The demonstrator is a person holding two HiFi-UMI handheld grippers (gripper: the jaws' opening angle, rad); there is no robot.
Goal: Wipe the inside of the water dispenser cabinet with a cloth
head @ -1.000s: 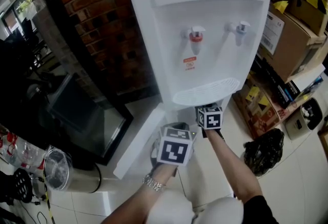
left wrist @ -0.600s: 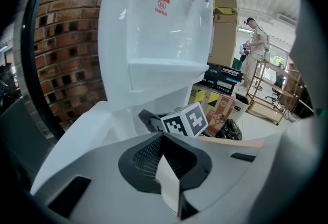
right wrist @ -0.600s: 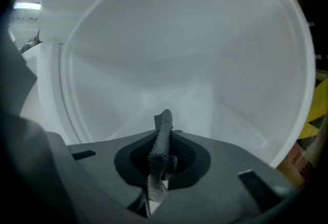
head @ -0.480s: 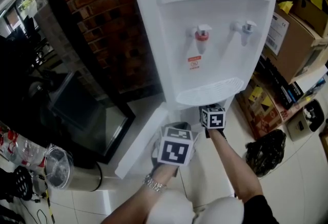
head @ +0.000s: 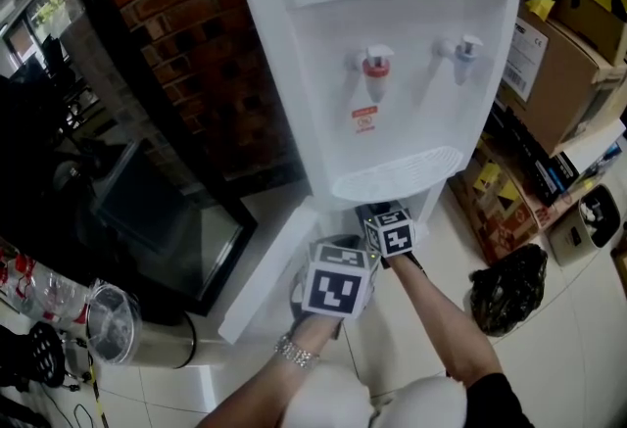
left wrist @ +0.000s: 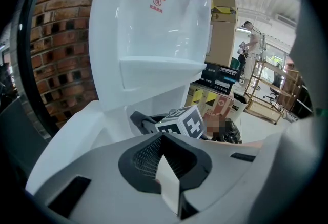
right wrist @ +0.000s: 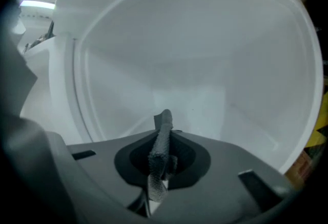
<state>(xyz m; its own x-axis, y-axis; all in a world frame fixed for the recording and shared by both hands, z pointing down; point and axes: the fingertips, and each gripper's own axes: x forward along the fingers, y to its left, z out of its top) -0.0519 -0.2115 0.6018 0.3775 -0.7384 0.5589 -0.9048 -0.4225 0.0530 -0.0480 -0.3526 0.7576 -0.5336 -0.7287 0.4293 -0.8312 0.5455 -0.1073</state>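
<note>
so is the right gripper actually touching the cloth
Touching. The right gripper has the grey cloth pinched between its jaws, seen plainly in its own view.

- Left gripper [left wrist: 166, 169]: jaws together, nothing between them.
- Water dispenser [left wrist: 154, 38]: white, directly ahead.
- Marker cube [left wrist: 183, 122]: just beyond the jaws, below the dispenser's ledge.
- Brick wall [left wrist: 56, 38]: left.
- Cardboard boxes [left wrist: 223, 28]: right.

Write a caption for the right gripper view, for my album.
Right gripper, shut on a grey cloth, pointing into the dispenser's white cabinet.
</note>
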